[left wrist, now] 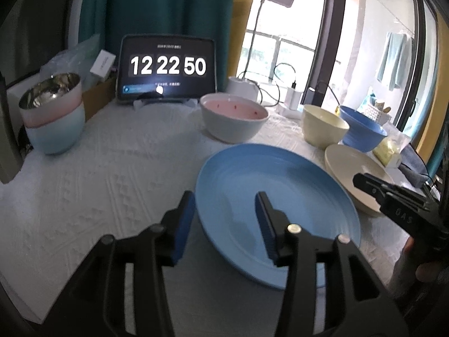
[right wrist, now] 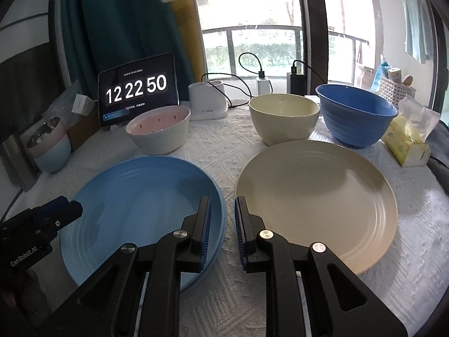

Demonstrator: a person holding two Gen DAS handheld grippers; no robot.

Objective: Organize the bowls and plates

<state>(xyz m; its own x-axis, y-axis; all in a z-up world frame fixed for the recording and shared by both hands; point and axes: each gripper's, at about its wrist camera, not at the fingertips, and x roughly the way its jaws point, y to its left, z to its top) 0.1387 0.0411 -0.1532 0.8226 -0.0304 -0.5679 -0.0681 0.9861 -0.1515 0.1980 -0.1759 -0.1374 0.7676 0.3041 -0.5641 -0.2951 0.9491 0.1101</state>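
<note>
A light blue plate (left wrist: pixel 280 196) (right wrist: pixel 140 210) lies on the white cloth, with a cream plate (right wrist: pixel 317 199) (left wrist: pixel 353 168) to its right. My left gripper (left wrist: pixel 224 205) is open and straddles the blue plate's left rim, one finger outside and one over the plate. My right gripper (right wrist: pixel 223 210) is open by a narrow gap and empty, over the gap between the two plates. Behind stand a pink-lined bowl (right wrist: pixel 158 129) (left wrist: pixel 234 120), a cream bowl (right wrist: pixel 283 118) (left wrist: pixel 324 126) and a dark blue bowl (right wrist: pixel 355 113) (left wrist: pixel 362 132). Two nested metal-lined cups (left wrist: pixel 53 112) (right wrist: pixel 49 146) stand at far left.
A tablet clock (left wrist: pixel 167 67) (right wrist: pixel 137 98) and a white lamp base (right wrist: pixel 207 101) stand at the back, with chargers and cables (right wrist: pixel 263 84). A yellow tissue pack (right wrist: pixel 407 137) lies at the right edge. A cardboard box (left wrist: pixel 98 95) sits behind the cups.
</note>
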